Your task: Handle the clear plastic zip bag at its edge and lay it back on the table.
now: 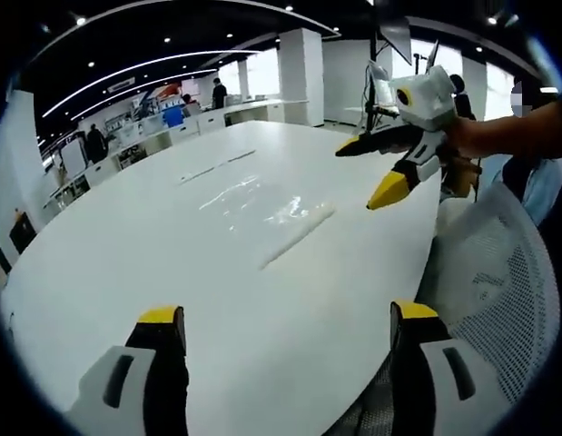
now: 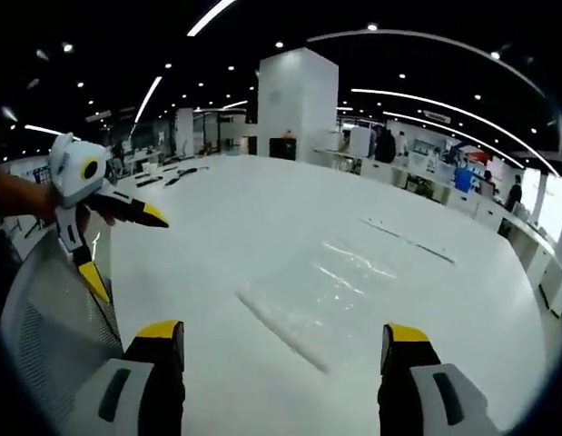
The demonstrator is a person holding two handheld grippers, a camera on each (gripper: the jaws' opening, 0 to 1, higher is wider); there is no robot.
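Both grippers' jaws gape apart, holding nothing, above a white table (image 1: 172,236) bearing the flat zip bag (image 1: 262,204) in an open-plan office.

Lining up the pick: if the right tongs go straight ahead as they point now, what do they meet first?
Probably the bag, lying flat on the table just ahead between the open right tongs. Depth is uncertain; they may touch bare table first.

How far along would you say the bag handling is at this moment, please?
Cannot tell whether this is before the pick or after the lay-down. The clear zip bag lies flat on the white table. Nothing is in hand: the left gripper and the right gripper both stand open, back from the bag, holding nothing. If handling has not begun, gripping the bag's edge and laying it back both remain.
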